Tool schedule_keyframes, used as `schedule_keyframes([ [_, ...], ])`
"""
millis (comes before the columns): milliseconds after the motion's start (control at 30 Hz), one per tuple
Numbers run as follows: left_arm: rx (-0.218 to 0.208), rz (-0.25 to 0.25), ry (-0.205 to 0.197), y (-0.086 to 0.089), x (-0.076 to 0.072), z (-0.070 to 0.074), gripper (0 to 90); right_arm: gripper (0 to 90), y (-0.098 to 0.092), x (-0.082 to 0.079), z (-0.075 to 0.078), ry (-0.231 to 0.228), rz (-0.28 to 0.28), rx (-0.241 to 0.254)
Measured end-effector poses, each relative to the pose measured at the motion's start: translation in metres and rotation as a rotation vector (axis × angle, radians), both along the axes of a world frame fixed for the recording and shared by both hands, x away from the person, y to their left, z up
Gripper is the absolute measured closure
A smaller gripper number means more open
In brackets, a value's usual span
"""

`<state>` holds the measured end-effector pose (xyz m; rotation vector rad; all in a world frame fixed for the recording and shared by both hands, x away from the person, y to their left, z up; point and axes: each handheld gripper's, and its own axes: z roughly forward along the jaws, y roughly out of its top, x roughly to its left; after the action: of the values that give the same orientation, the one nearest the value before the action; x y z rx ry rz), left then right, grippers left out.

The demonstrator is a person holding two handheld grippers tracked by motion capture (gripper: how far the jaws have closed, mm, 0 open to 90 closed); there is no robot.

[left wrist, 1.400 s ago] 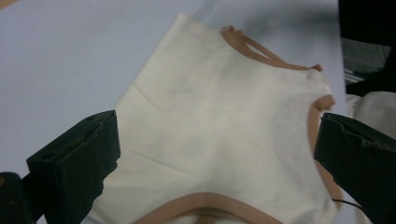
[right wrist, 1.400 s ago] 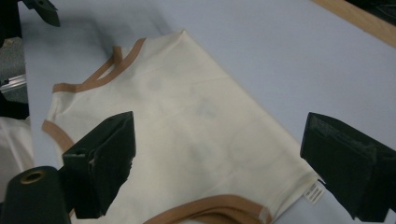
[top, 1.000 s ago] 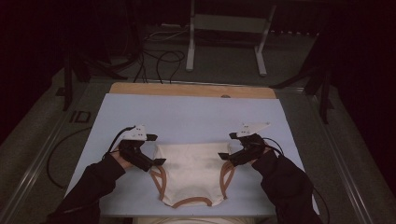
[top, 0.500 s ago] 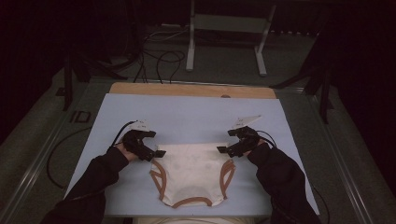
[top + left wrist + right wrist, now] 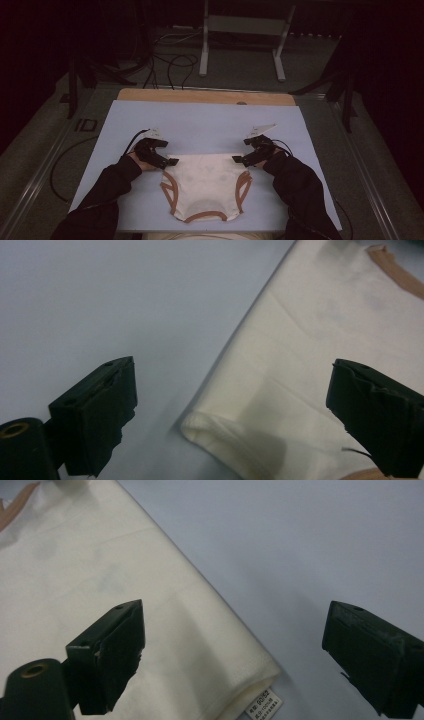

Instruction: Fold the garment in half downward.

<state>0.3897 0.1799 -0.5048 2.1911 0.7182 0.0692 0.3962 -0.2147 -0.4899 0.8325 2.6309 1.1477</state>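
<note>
The cream underwear (image 5: pixel 206 186) lies flat in the lower middle of the high view, waistband toward the top of the frame and the tan-trimmed leg openings toward the bottom, so both waist corners sit exposed and easy to pinch. It rests on the pale blue tabletop (image 5: pixel 200 122), whose plain surface leaves bare room above the garment, probably space for a fold or a pull.

The left tool (image 5: pixel 170 161) sits at the garment's upper left corner, the right tool (image 5: pixel 237 159) at its upper right, mirrored so that the cloth could be lifted evenly rather than skewed.

In the left gripper view the rolled hem corner (image 5: pixel 200 426) lies low in the frame between the two black jaws, which stand wide apart and press on nothing; they have just been closing a little, though the cloth is not yet gripped. In the right gripper view the matching corner, with its small white care label (image 5: pixel 263 702) (print too small to read), sits at the bottom centre, again between jaws that stand wide and clear of the fabric.

Both tools straddle the edge where cloth meets tabletop, one jaw over fabric and one over bare surface, which I judge to be the line-up for pinching each corner from the side.

Beyond the blue surface a wooden strip (image 5: pixel 205 96) shows at the upper edge, then dark floor with cables (image 5: pixel 172 62).
</note>
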Motion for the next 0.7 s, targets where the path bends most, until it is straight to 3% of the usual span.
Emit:
schedule_keyframes([
  [200, 0.036, -0.019, 0.001, 0.0, -0.002, -0.004, 17.1, 11.9, -0.002, 0.005, -0.011, 0.034, -0.011, -0.005],
  [300, 0.05, -0.044, 0.003, 0.0, -0.003, -0.007, 27.2, 14.4, -0.003, 0.007, -0.016, 0.05, -0.005, -0.003],
  [367, 0.073, -0.047, 0.005, 0.0, -0.003, -0.01, 32.9, 15.8, -0.004, 0.009, -0.02, 0.061, -0.001, -0.018],
  [533, 0.084, -0.042, 0.0, 0.0, -0.003, -0.014, 40.9, 19.8, -0.001, 0.008, -0.026, 0.075, 0.006, -0.037],
  [700, 0.097, -0.041, -0.003, -0.001, -0.006, -0.013, 51.6, 33.3, 0.001, 0.007, -0.027, 0.082, 0.023, -0.056],
])
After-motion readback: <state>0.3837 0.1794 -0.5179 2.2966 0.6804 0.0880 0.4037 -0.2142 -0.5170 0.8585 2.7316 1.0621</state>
